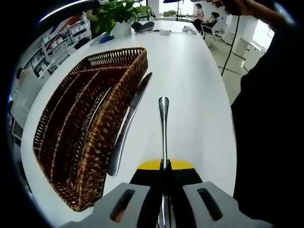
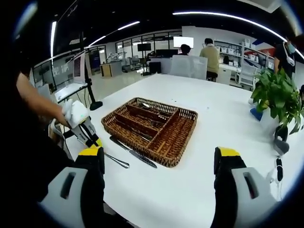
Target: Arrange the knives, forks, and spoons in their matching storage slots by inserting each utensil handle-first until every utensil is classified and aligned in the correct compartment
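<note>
The left gripper (image 1: 164, 209) is pinching a slim metal utensil (image 1: 164, 128) between its pressed-together jaws, gripping it low so that the rounded handle end is pointing forward, which suits a handle-first insertion; whether it is a fork or a spoon I cannot tell, since the working end is hidden between the jaws. It is hovering above the white table (image 1: 190, 71), just beside the wicker cutlery basket (image 1: 114, 114), whose long compartments are running roughly parallel with the utensil, so the approach is looking lined up rather than crossed. A knife (image 1: 127, 126) is lying on the table right against the basket's near wall, not yet sorted, while some cutlery is already resting in the inner slots. In the right gripper view the right gripper (image 2: 159, 183) is hanging back with jaws spread wide and empty, facing the basket from farther off, seemingly waiting its turn while the person's hand is tilting the left tool downward at the table's edge.
</note>
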`<control>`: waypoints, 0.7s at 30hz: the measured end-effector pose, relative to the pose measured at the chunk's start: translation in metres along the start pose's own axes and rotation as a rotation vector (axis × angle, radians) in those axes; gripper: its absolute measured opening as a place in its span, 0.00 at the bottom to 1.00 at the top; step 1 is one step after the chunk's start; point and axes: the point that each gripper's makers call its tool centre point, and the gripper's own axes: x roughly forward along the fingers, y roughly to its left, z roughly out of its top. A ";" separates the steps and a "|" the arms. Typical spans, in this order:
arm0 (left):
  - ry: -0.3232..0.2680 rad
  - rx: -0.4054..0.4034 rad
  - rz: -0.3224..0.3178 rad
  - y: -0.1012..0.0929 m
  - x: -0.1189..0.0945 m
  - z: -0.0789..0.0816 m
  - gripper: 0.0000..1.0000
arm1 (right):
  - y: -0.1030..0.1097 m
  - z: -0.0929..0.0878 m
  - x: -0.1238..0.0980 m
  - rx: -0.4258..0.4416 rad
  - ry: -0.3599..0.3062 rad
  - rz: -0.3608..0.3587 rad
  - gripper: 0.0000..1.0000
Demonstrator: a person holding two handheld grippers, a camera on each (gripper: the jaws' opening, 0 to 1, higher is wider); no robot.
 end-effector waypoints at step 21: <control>-0.136 0.046 -0.012 0.005 -0.046 0.048 0.01 | 0.001 -0.002 -0.002 0.008 0.001 0.016 0.99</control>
